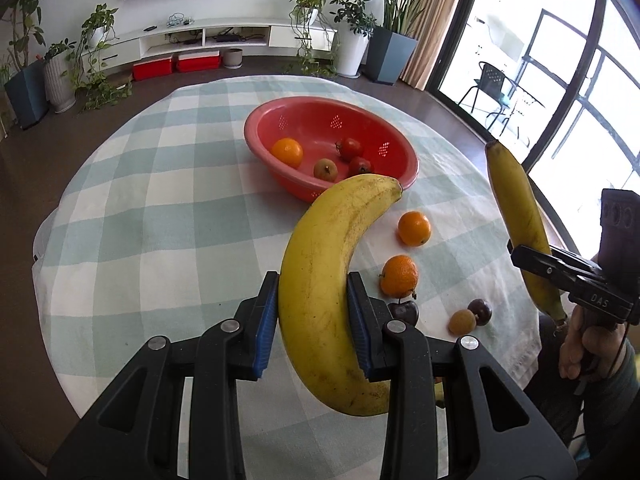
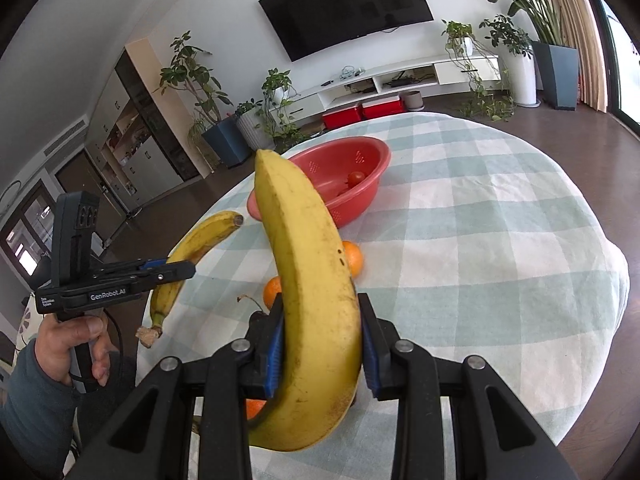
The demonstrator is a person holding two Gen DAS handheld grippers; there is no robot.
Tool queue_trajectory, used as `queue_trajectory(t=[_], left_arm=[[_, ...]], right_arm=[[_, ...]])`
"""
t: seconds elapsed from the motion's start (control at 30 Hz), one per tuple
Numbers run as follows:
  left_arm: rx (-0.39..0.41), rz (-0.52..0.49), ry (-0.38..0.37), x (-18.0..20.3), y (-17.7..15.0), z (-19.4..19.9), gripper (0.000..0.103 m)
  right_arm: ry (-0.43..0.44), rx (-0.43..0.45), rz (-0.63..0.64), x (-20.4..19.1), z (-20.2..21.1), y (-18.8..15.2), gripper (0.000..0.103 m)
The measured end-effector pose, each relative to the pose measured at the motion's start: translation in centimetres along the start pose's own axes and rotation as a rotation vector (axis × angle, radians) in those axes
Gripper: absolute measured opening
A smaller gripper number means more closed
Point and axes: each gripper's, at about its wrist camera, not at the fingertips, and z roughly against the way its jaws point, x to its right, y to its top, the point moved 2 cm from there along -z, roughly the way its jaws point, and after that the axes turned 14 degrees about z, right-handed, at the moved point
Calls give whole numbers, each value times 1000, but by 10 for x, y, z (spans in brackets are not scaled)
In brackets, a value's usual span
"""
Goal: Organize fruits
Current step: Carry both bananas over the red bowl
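Bananas, one per gripper: left gripper [image 1: 313, 312] clamped on a curved yellow banana [image 1: 324, 280] held just before the red perforated plastic basin [image 1: 360, 184]; right gripper [image 2: 322, 336] clamped on a second yellow banana [image 2: 316, 280], lifted over the checked tablecloth [image 2: 480, 240] near that basin.

Home living room: wall-mounted television [image 2: 346, 6] at 12 o'clock, low white media console [image 1: 208, 38] beneath, potted houseplants [image 1: 354, 30], curtained balcony doors [image 1: 560, 60] at 2 o'clock.
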Motion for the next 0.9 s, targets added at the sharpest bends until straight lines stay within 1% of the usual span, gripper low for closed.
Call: queue_trajectory(t=[0.13,0.27,0.37,0.43,0.53,0.6,0.77,0.9], left_arm=[[29,-1,-22,5,24,7,30],[61,0,-40,12,52,8,30],[77,24,-64,15,76,3,30],[83,47,-82,16,91,-4,30],[88,61,-90,20,112,-17,30],[78,62,-89,23,123,-30,30],[57,73,-74,23,138,-65,30],[45,85,-65,18,140,-88,30]], right_arm=[[-31,20,-9,14,8,20,35],[-40,61,2,21,15,55,35],[-26,81,11,24,10,85,35],[-16,85,10,25,-1,104,35],[11,78,5,25,-22,127,35],[23,54,8,22,-40,136,35],[17,-21,-3,22,-87,142,35],[0,-62,-38,31,-113,141,35]])
